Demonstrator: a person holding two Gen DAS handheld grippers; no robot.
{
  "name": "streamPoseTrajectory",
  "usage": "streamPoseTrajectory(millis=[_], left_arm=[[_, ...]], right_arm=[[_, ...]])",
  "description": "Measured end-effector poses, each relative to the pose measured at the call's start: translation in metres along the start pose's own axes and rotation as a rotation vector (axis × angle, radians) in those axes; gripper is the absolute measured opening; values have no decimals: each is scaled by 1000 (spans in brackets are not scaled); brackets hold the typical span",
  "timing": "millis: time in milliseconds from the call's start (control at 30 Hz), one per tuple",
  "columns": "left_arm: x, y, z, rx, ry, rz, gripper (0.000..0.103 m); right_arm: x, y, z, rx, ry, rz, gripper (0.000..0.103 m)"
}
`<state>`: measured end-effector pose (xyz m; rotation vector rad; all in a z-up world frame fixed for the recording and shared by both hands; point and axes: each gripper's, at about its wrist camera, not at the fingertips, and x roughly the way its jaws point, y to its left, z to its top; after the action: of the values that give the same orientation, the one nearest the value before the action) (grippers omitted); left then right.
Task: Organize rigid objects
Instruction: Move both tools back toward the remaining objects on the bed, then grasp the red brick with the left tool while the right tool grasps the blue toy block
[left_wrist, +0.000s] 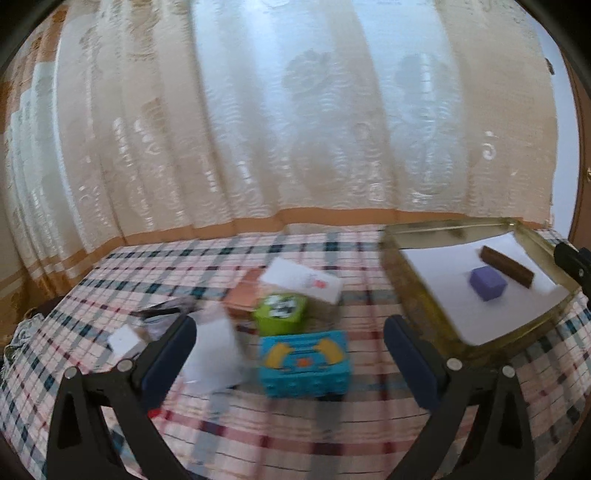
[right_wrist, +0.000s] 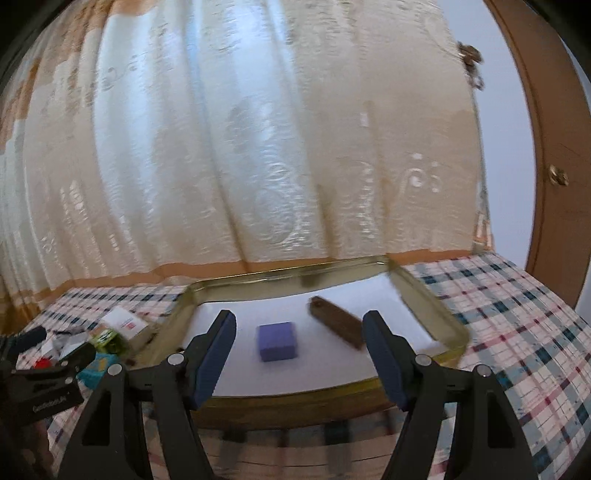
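My left gripper (left_wrist: 291, 332) is open and empty, just in front of a blue toy box (left_wrist: 304, 363) with yellow marks. Behind it sit a green box (left_wrist: 280, 314), a brown box (left_wrist: 245, 293) and a white carton (left_wrist: 301, 280). A gold tin tray (left_wrist: 413, 280) lined in white holds a purple cube (left_wrist: 487, 283) and a brown bar (left_wrist: 508, 266). My right gripper (right_wrist: 299, 332) is open and empty over the tray's near part (right_wrist: 295, 397), with the purple cube (right_wrist: 277, 341) between its fingers' line and the brown bar (right_wrist: 336, 326) to the right.
A plaid cloth (left_wrist: 258, 435) covers the surface. White papers (left_wrist: 212, 354) and small clutter (left_wrist: 127, 339) lie at the left. A lace curtain (left_wrist: 295, 129) hangs behind. A wooden door (right_wrist: 554, 166) stands at the right. The left gripper's body (right_wrist: 40, 384) shows at the right wrist view's left edge.
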<state>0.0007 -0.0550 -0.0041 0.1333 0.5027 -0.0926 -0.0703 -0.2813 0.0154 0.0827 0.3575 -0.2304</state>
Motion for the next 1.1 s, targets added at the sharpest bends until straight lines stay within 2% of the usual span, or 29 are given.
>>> streamPoseTrajectory(millis=[300, 600, 833, 1100], left_arm=[[7, 51, -8, -90, 54, 32, 103], [20, 96, -17, -159, 133, 127, 103], [36, 124, -26, -248, 232, 148, 103], [46, 141, -35, -331, 303, 146, 103]], right_arm=[[4, 50, -6, -19, 30, 83, 73], [8, 94, -11, -44, 66, 168, 73], [17, 132, -16, -102, 128, 230, 73], [30, 157, -23, -128, 215, 284, 73]])
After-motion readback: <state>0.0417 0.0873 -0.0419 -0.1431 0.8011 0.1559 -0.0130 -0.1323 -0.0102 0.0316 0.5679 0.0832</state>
